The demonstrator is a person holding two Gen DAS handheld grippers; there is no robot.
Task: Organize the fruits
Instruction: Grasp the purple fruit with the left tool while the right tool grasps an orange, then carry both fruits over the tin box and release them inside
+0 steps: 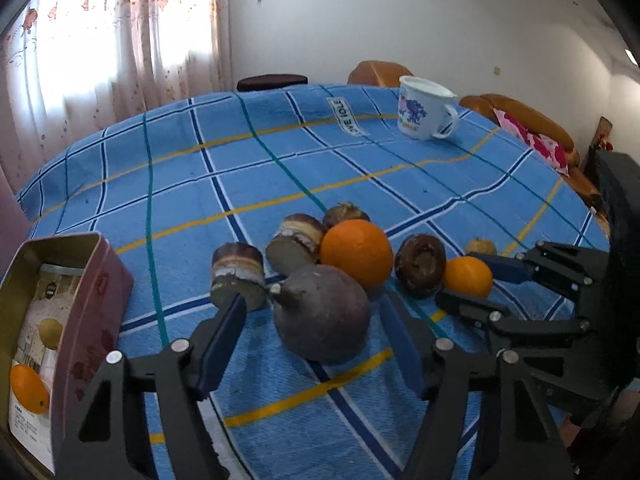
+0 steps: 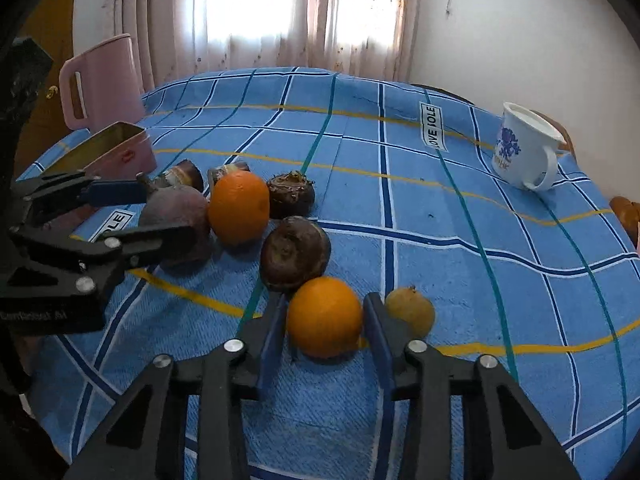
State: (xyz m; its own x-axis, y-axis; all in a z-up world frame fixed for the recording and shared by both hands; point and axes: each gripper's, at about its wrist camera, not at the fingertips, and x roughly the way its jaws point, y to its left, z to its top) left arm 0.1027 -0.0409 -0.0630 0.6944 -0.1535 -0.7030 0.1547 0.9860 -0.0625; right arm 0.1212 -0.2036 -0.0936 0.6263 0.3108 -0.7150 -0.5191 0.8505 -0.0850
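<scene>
Left edge of the surface (image 1: 280,152) (blue checked cloth): open pink tin (image 1: 100,280), one small orange (image 1: 28,388) and a yellowish fruit (image 1: 50,330) already lying inside on a printed packet.

Next, the left gripper (image 1: 316,320): fingers apart, straddling the big purplish pear-shaped fruit (image 1: 324,316). Left pad sits just clear of it, right pad also off it as far as I can tell, so no clamp. Two cut brown cylindrical pieces (image 1: 238,276) sit just beyond the left finger tip.

Middle of the pile: large orange (image 1: 356,254) touching the purplish fruit's far side, a dark bulb (image 2: 291,194) behind it, a second dark round bulb (image 2: 295,254) to its right.

Then the right gripper (image 2: 325,320): fingers closed in on the smaller orange (image 2: 325,316), both blue pads against its sides; it sits on the cloth. The dark round bulb is just beyond it.

Just right of that gripper's right finger: small yellow-brown fruit (image 2: 412,312), near it, contact unclear.

Far right, well apart: white enamel mug (image 2: 528,148) with blue print, upright.
</scene>
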